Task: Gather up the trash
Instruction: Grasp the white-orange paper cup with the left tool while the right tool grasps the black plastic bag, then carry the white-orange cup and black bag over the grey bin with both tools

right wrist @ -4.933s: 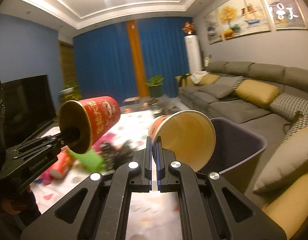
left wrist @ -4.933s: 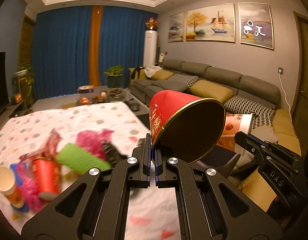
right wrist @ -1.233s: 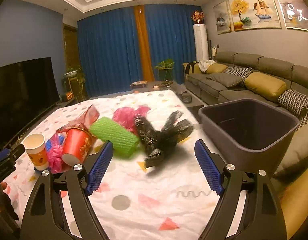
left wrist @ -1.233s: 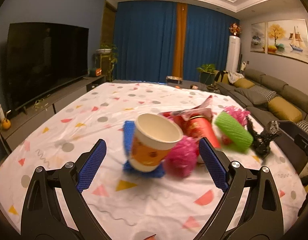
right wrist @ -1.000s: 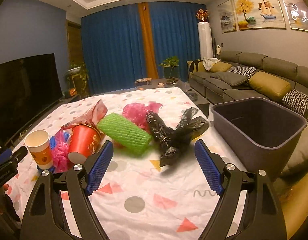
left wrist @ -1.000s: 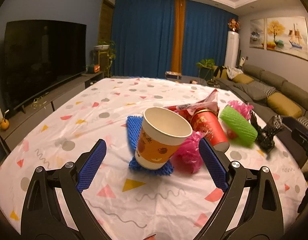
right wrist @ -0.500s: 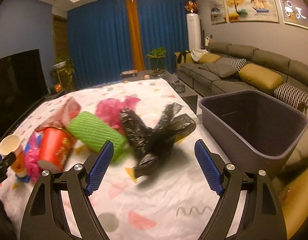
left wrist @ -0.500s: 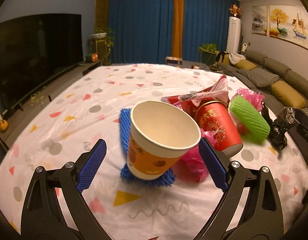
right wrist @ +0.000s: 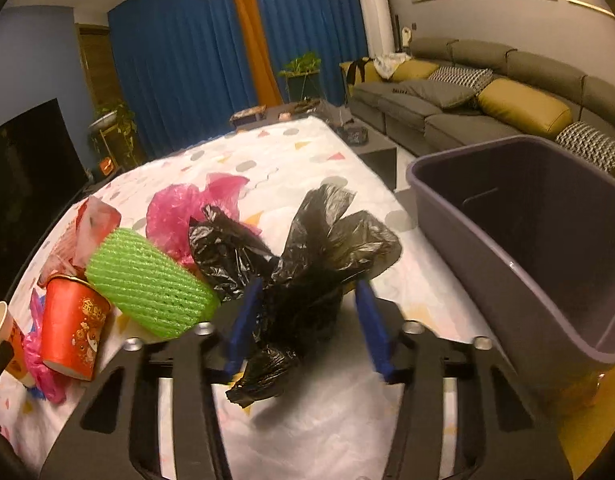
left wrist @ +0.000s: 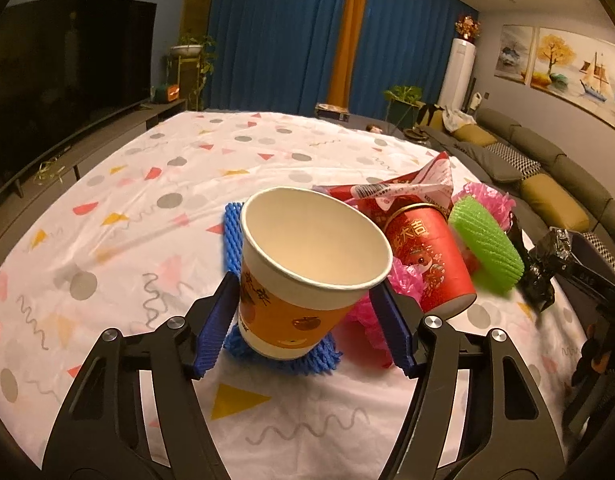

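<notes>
In the left wrist view an orange-and-white paper cup (left wrist: pixel 303 280) stands on a blue foam net (left wrist: pixel 231 232). My left gripper (left wrist: pixel 307 316) is open, its blue pads on either side of the cup, close to its walls. In the right wrist view a crumpled black plastic bag (right wrist: pixel 303 276) lies on the tablecloth between the blue pads of my open right gripper (right wrist: pixel 307 320). A grey bin (right wrist: pixel 547 240) stands right of the table.
A red paper cup (left wrist: pixel 423 256) lies on its side beside a green foam net (left wrist: pixel 487 248), pink plastic (right wrist: pixel 187 208) and a red wrapper (left wrist: pixel 407 188). The table has a dotted white cloth (left wrist: pixel 147 184). A sofa (right wrist: pixel 507 96) runs along the right wall.
Both grippers have moved forward and narrowed. The left one now brackets the paper cup, the right one brackets the black bag. Earlier each dropped a cup over the bin.
</notes>
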